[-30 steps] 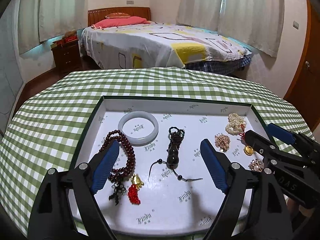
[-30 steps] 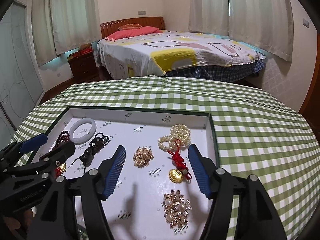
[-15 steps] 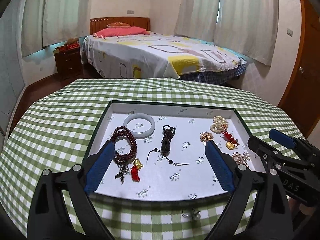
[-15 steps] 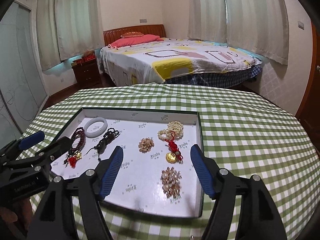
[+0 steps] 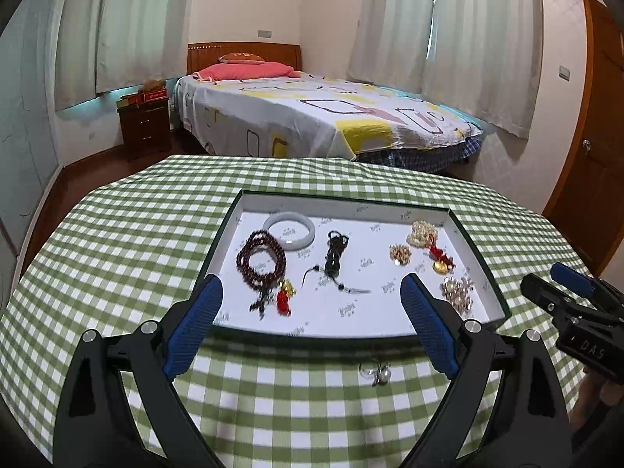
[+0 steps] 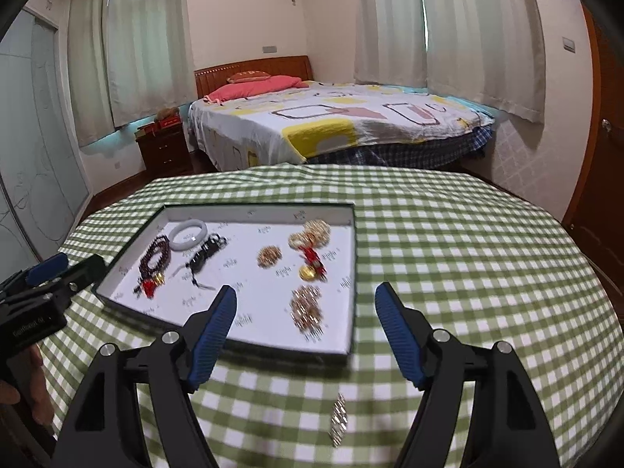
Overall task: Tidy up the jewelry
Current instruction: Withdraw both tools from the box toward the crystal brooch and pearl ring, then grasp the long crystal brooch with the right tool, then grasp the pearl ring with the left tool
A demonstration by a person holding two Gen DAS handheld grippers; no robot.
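A white-lined tray (image 5: 487,273) (image 6: 353,257) on the checked table holds a jade bangle (image 5: 289,229) (image 6: 188,233), a dark red bead bracelet (image 5: 261,263) (image 6: 154,259), a black cord pendant (image 5: 334,255) (image 6: 202,255), a small gold cluster (image 5: 400,253) (image 6: 269,256), pearls with a red knot and gold charm (image 5: 423,234) (image 6: 312,238), and a crystal brooch (image 5: 457,291) (image 6: 306,308). A small silver piece (image 5: 375,373) (image 6: 337,421) lies on the cloth in front of the tray. My left gripper (image 5: 310,327) and right gripper (image 6: 306,331) are open and empty, held back over the tray's near edge.
The round table has a green checked cloth (image 5: 117,257) (image 6: 468,257). Its edges curve away on both sides. A bed (image 5: 312,117) and a nightstand (image 5: 144,124) stand beyond. A wooden door (image 5: 592,117) is at right.
Both grippers have pulled back and up from the tray, still open and empty. The tray looks smaller, and the small silver piece on the cloth has come into view.
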